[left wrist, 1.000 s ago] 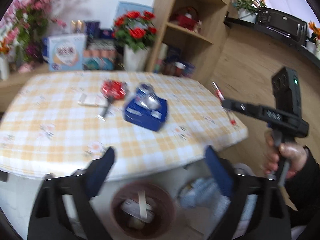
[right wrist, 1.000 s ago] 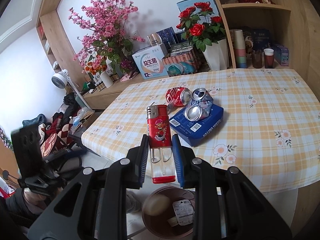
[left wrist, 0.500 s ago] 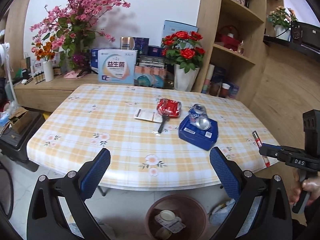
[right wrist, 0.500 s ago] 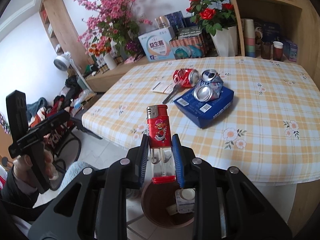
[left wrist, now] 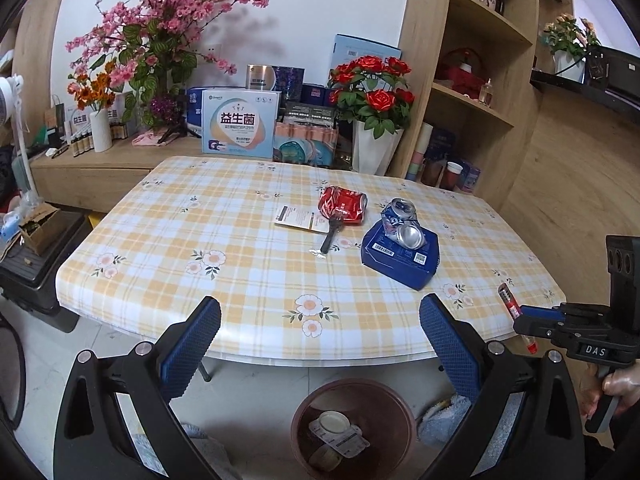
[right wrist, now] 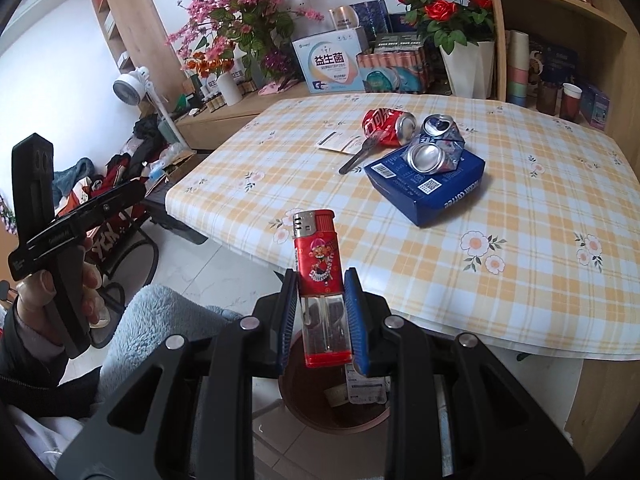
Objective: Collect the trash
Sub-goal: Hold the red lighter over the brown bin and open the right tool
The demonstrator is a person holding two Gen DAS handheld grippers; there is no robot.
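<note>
Right gripper (right wrist: 320, 320) clamped on a red lighter (right wrist: 320, 280) at its clear lower body, above the brown bin (right wrist: 336, 412): light, rigid, slick plastic. Bin holding a cup lid and labels. Left gripper (left wrist: 320, 344) wide open, empty. Farther off, on the worktop (left wrist: 240, 272), crushed cans (left wrist: 402, 224), probably light, sharp-edged.

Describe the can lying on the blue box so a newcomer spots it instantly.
On the checked table, find the flat blue box toward the shelf side. The crushed silver-blue can rests on top of it, its round silver end facing the camera. The red can beside it lies directly on the cloth instead.
</note>
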